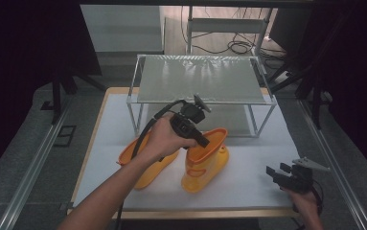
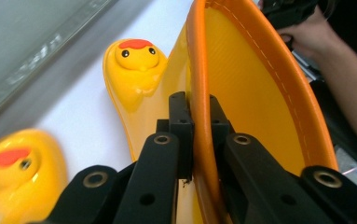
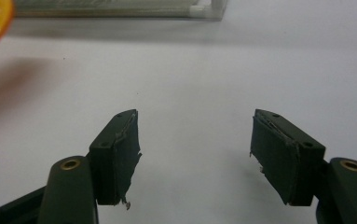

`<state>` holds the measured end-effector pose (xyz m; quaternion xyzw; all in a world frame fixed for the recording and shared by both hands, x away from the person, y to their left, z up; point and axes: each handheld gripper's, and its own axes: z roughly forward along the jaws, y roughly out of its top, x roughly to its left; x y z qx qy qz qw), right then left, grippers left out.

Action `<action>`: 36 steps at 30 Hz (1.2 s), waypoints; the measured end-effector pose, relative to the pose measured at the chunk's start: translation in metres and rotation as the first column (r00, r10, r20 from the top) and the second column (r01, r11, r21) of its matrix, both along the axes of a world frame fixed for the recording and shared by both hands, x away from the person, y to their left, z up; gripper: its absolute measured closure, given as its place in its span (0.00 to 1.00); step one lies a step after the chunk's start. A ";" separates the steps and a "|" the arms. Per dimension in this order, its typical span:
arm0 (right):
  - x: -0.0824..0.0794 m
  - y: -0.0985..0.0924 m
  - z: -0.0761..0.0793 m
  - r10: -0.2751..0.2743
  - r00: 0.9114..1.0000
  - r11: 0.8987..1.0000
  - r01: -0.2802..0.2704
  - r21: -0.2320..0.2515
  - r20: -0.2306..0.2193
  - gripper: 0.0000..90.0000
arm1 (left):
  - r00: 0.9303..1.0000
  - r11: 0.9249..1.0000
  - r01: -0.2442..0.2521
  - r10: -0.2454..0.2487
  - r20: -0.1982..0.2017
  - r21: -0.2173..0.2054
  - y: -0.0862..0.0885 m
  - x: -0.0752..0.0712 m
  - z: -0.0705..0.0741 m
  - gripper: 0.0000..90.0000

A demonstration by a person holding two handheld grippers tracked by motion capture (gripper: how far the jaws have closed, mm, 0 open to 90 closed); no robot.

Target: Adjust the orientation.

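Two yellow rubber boots with orange cuffs and duck faces on the toes are on the white table. One boot (image 1: 205,165) stands upright at the middle. My left gripper (image 1: 204,142) comes in from above and is shut on its orange cuff (image 2: 199,70), one jaw inside the shaft and one outside. The duck toe (image 2: 136,53) of that boot points away. The other boot (image 1: 145,167) lies on its side just to the left, blurred (image 2: 13,163) in the left gripper view. My right gripper (image 1: 278,171) rests low at the table's front right, open (image 3: 195,140), nothing between its fingers.
A metal-framed rack (image 1: 200,79) with a grey top shelf stands at the back of the table (image 1: 258,187), close behind the boots. Its lower rail (image 3: 120,9) runs across the top of the right gripper view. Cables lie on the floor beyond.
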<state>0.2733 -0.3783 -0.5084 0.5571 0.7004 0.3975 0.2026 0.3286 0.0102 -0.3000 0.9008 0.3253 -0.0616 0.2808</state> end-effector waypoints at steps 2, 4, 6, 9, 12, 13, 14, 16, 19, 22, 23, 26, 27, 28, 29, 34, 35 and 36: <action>0.000 0.001 0.000 0.000 1.000 1.000 0.000 -0.001 -0.001 0.36 | 1.000 1.000 -0.004 0.004 0.009 0.006 0.011 -0.004 -0.001 0.96; 0.000 0.001 -0.001 0.002 1.000 1.000 -0.002 -0.004 -0.002 0.36 | 1.000 1.000 -0.013 0.013 0.013 0.014 0.021 -0.006 -0.004 0.96; 0.001 0.003 -0.002 0.003 1.000 1.000 -0.003 -0.004 -0.002 0.36 | 1.000 1.000 -0.018 0.018 0.010 0.015 0.032 -0.007 -0.009 0.96; 0.001 0.003 -0.002 0.006 1.000 1.000 -0.006 -0.006 -0.008 0.36 | 0.999 0.999 -0.029 0.029 0.017 0.027 0.044 -0.007 -0.018 0.96; 0.001 0.004 -0.003 0.008 1.000 1.000 -0.009 -0.009 -0.008 0.36 | 0.999 0.998 -0.043 0.043 0.022 0.039 0.052 -0.008 -0.025 0.96; 0.001 0.004 -0.003 0.009 1.000 1.000 -0.009 -0.010 -0.007 0.36 | 0.999 0.998 -0.045 0.044 0.025 0.049 0.054 -0.009 -0.027 0.96; 0.001 0.004 -0.003 0.008 1.000 1.000 -0.008 -0.009 -0.008 0.36 | 0.999 0.997 -0.044 0.043 0.026 0.056 0.057 -0.009 -0.029 0.96; 0.001 0.003 -0.003 0.005 1.000 1.000 -0.006 -0.009 -0.010 0.36 | 0.999 0.997 -0.037 0.035 0.026 0.069 0.062 -0.010 -0.032 0.96; 0.001 0.002 -0.003 0.003 1.000 1.000 -0.003 -0.006 -0.011 0.36 | 0.999 0.997 -0.045 0.044 0.026 0.057 0.070 -0.012 -0.037 0.96; 0.001 0.003 -0.004 0.003 1.000 1.000 -0.003 -0.007 -0.008 0.36 | 0.999 0.998 -0.047 0.045 0.027 0.050 0.079 -0.012 -0.040 0.96; 0.001 0.003 -0.003 0.003 1.000 1.000 -0.003 -0.006 -0.008 0.36 | 0.999 0.998 -0.046 0.045 0.027 0.049 0.081 -0.013 -0.042 0.96; 0.001 0.003 -0.004 0.004 1.000 1.000 -0.004 -0.007 -0.009 0.36 | 0.998 0.997 -0.046 0.043 0.040 0.069 0.087 -0.017 -0.044 0.96; 0.001 0.003 -0.003 0.003 1.000 1.000 -0.003 -0.006 -0.010 0.36 | 0.998 0.996 -0.047 0.044 0.048 0.076 0.089 -0.018 -0.044 0.96; 0.001 0.003 -0.004 0.003 1.000 1.000 -0.003 -0.005 -0.010 0.36 | 0.998 0.996 -0.045 0.042 0.046 0.077 0.090 -0.019 -0.045 0.95; 0.001 0.003 -0.004 0.004 1.000 1.000 -0.004 -0.007 -0.010 0.36 | 0.998 0.996 -0.045 0.041 0.044 0.077 0.092 -0.020 -0.046 0.93; 0.002 0.005 -0.004 0.009 1.000 1.000 -0.009 -0.010 -0.012 0.36 | 0.998 0.998 -0.049 0.047 0.043 0.039 0.099 -0.020 -0.040 0.85; 0.002 0.005 -0.004 0.010 1.000 1.000 -0.010 -0.012 -0.012 0.36 | 0.998 0.998 -0.049 0.048 0.038 0.028 0.100 -0.019 -0.039 0.83; 0.001 0.005 -0.004 0.010 1.000 1.000 -0.010 -0.012 -0.012 0.36 | 0.998 0.998 -0.049 0.048 0.037 0.027 0.101 -0.019 -0.037 0.81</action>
